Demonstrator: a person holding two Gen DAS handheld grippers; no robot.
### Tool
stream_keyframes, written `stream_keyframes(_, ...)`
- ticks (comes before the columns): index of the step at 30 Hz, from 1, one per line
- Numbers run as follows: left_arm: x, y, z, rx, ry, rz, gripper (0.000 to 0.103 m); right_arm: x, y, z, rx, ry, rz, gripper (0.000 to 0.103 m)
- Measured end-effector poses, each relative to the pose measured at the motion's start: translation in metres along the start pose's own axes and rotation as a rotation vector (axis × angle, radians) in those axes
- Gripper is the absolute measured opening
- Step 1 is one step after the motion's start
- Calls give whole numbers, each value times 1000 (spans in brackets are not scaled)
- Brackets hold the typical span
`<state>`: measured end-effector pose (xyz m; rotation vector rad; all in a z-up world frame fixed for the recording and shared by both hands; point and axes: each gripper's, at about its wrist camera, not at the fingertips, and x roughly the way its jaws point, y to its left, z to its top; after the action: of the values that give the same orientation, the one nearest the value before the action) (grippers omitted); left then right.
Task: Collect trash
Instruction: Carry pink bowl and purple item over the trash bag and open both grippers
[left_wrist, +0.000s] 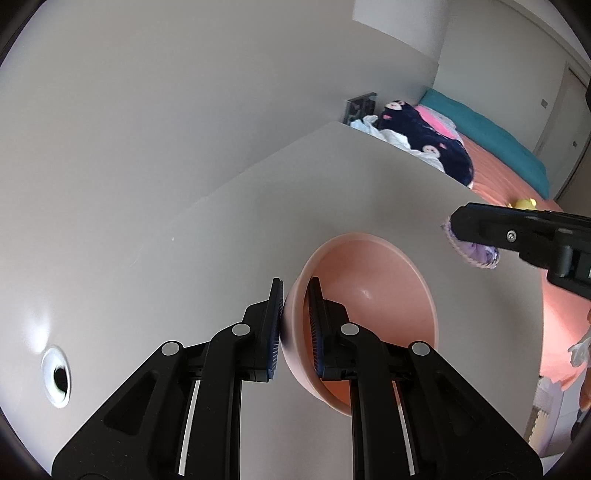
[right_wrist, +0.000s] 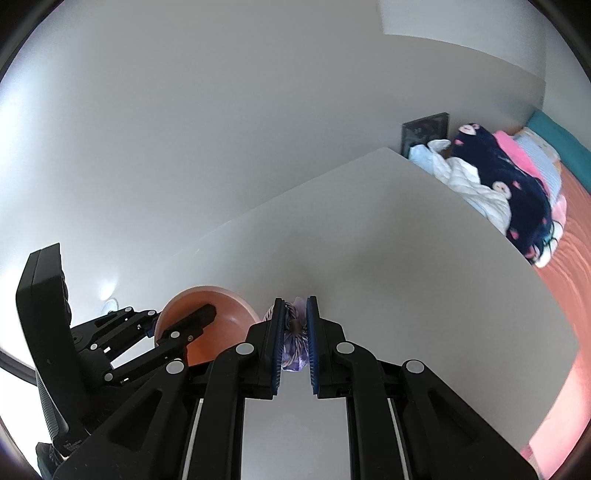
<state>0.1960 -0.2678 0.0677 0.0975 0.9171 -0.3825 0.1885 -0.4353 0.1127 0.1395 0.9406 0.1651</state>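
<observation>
Left gripper (left_wrist: 295, 295) pinches the near-left rim of the pink bowl (left_wrist: 373, 295) on the white table (left_wrist: 258, 221). Right gripper (right_wrist: 295, 314) clamps a crumpled purple wrapper (right_wrist: 293, 343), held just right of the bowl.

Your counter (left_wrist: 229, 236) is a plain pale grey top set against a white wall, with a round cable hole (left_wrist: 57, 376) near its left end. You have a pink bowl (left_wrist: 369, 295) standing on it. Beyond its far edge lies the bed (left_wrist: 495, 173) with an orange cover, and on the bed a dark patterned blanket (left_wrist: 439, 147), white cloth (right_wrist: 469, 184) and a teal pillow (left_wrist: 491, 129).
</observation>
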Motion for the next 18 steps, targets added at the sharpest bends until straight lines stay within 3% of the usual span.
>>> stream_keyframes(10,-57,-61,-47,82,-36,-30,14,-67,-14,-61,70,-55,2,13)
stream_keyframes(18,-83,-127,-81,190,-40,-67,14,-118,-52,-117,162,-107,-18,13)
